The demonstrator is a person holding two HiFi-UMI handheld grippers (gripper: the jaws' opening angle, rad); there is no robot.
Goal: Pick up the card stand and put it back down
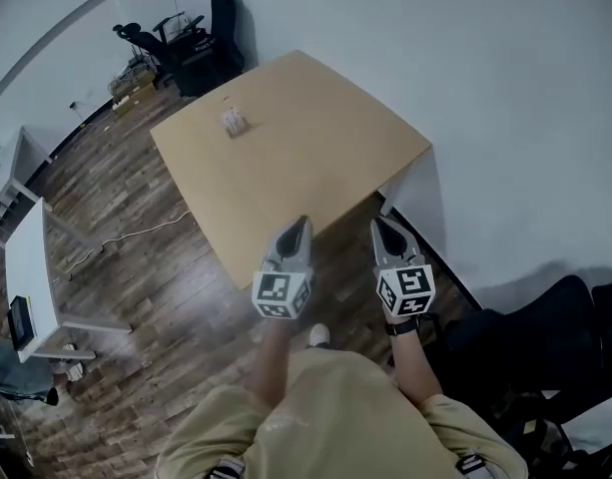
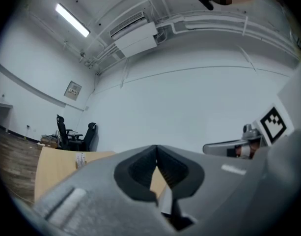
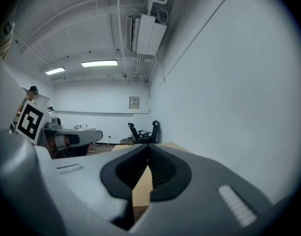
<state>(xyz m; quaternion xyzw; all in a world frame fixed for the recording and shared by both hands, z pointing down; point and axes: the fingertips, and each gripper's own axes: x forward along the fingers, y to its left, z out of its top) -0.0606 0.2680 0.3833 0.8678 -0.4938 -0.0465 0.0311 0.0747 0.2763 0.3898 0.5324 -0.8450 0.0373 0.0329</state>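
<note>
Small clear card stand (image 1: 234, 121), upright, tabletop.

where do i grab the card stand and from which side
Probably its upright body, pinched from both sides. The card stand stands upright and alone on the far part of the table, so come in level from the near edge. It shows too small to judge finer shape.

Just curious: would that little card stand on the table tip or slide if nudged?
Likely light: the card stand looks tiny on the table. It stands upright and narrow, so a nudge might tip it. The table looks smooth, so sliding seems possible.
</note>
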